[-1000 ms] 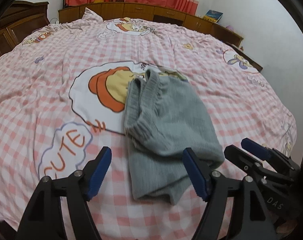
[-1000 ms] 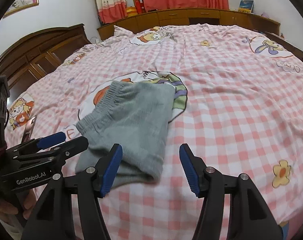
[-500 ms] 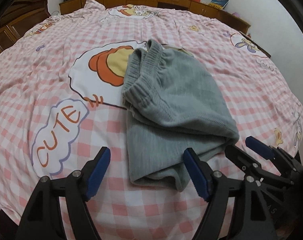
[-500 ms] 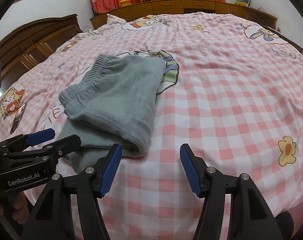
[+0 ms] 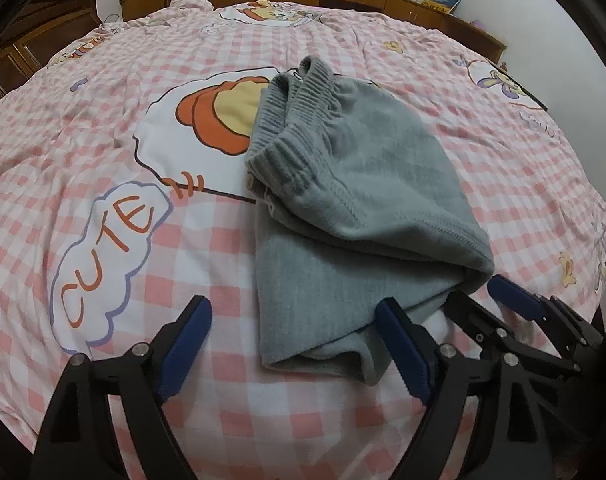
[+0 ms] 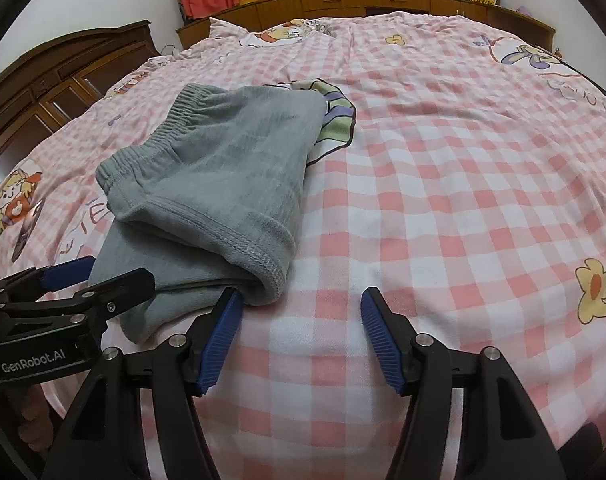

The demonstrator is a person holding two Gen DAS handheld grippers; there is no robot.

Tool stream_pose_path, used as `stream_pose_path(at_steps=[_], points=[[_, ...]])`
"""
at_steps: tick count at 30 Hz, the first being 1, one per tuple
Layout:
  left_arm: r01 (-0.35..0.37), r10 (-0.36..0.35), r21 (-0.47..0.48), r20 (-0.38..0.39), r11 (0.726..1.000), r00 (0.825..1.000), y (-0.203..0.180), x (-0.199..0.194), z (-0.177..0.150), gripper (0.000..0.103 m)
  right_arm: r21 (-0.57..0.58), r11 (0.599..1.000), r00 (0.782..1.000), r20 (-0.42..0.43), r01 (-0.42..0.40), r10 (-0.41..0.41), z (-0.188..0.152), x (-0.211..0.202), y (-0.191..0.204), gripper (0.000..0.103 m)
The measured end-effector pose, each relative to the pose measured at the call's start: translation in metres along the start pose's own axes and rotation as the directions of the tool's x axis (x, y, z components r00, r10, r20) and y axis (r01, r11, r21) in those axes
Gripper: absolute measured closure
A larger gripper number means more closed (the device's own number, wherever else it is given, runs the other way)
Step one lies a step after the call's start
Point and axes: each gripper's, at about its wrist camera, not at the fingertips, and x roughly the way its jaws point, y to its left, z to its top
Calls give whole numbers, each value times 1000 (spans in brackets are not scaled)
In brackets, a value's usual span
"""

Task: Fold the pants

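Note:
Grey pants (image 5: 343,200) lie folded on the pink checked bedspread (image 5: 103,120), waistband at the far end, a lower layer sticking out toward me. They also show in the right wrist view (image 6: 223,184). My left gripper (image 5: 295,344) is open and empty, its jaws astride the near edge of the lower layer. My right gripper (image 6: 299,332) is open and empty just right of the pants' near corner, its left fingertip (image 6: 231,304) touching the fold. The right gripper shows in the left wrist view (image 5: 515,320); the left gripper shows in the right wrist view (image 6: 63,280).
The bedspread carries cartoon prints and a "CUTE" bubble (image 5: 103,248). A wooden headboard (image 6: 63,68) stands at the left. Low wooden cabinets (image 6: 363,0) with red curtains run along the far wall. The bed's near edge lies just under both grippers.
Both grippers have moved forward and down toward the near end of the pants. The pants have not moved.

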Motion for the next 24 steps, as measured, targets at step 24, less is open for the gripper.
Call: stream_pose_path(at_steps=[24], points=[[-2, 2, 9, 0, 1000, 1000, 0, 4, -1, 13, 16, 1000, 1000, 8, -12, 12, -2, 4, -3, 37]])
